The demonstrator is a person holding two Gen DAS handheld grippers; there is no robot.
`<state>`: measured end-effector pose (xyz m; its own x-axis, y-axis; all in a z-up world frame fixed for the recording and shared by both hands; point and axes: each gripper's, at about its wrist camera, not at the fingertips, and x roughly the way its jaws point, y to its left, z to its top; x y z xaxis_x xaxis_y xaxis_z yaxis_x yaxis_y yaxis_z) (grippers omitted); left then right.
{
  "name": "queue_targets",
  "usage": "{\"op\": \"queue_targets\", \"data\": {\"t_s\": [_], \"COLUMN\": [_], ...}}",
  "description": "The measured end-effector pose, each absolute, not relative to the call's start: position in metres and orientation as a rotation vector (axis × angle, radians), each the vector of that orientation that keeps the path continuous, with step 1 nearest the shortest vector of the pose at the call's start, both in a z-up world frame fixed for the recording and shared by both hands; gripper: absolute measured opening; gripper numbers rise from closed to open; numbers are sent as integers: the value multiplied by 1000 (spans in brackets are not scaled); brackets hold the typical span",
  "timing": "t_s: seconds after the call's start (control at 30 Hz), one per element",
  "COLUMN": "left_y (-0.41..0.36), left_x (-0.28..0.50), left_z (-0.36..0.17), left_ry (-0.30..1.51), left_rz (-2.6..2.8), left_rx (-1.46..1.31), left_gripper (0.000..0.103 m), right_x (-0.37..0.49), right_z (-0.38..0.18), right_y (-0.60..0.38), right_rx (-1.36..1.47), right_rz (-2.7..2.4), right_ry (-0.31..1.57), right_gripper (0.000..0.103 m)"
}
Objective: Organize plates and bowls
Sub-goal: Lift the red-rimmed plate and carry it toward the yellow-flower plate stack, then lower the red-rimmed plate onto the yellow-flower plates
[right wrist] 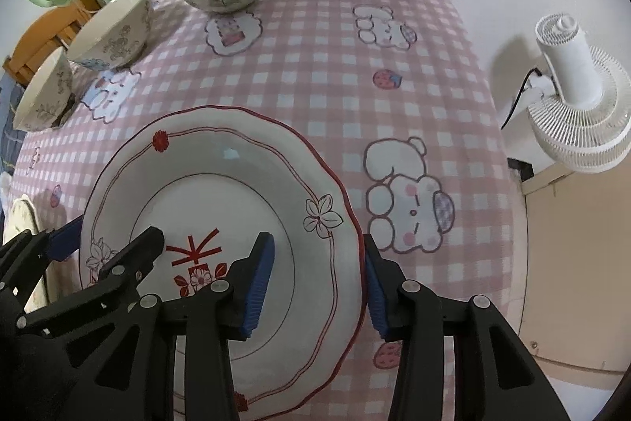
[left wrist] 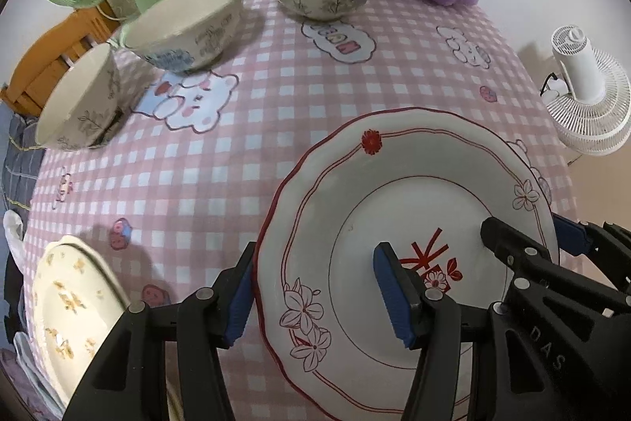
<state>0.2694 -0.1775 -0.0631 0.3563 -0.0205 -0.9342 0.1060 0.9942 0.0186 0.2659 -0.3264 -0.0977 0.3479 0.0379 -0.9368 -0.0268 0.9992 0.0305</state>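
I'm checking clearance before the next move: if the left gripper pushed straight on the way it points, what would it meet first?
Most likely the red-flowered plate. The left gripper straddles its left rim, one finger outside the rim, the other over the plate. Beyond lies the pink checked tablecloth. Depth is unclear, so contact may already exist.

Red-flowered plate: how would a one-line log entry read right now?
left gripper: straddles plate's left rim | right gripper: straddles right rim | red-flowered plate: on tablecloth | bowls: untouched

plate [left wrist: 414,184]: lying at 5 o'clock on the table [left wrist: 276,152]
bowls [left wrist: 189,22]: sitting from 9 to 12 o'clock
second plate [left wrist: 71,306]: lying at 7 o'clock
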Motion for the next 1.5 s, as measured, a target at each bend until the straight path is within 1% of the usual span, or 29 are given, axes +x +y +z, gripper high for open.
{"op": "queue_targets", "data": {"t_s": [0.53, 0.87, 1.13, 1.5], "left_y": [-163, -126, -76, -11], "left_x": [252, 236, 221, 208], "left_z": [-11, 11, 15, 0], "left_ry": [1116, 1082, 1086, 1115], "left_rz": [-51, -85, -134, -157], "left_rx": [65, 68, 84, 89], "left_gripper": [58, 58, 58, 58], "right_x": [237, 222, 204, 186], "right_z": [-41, -12, 4, -5], "right_y": [-311, -280, -233, -166], "right_rx": [15, 25, 61, 90], "right_rz": [48, 48, -10, -27], "right_ry": [1149, 1104, 1095, 1120], "right_gripper": [47, 47, 47, 47]}}
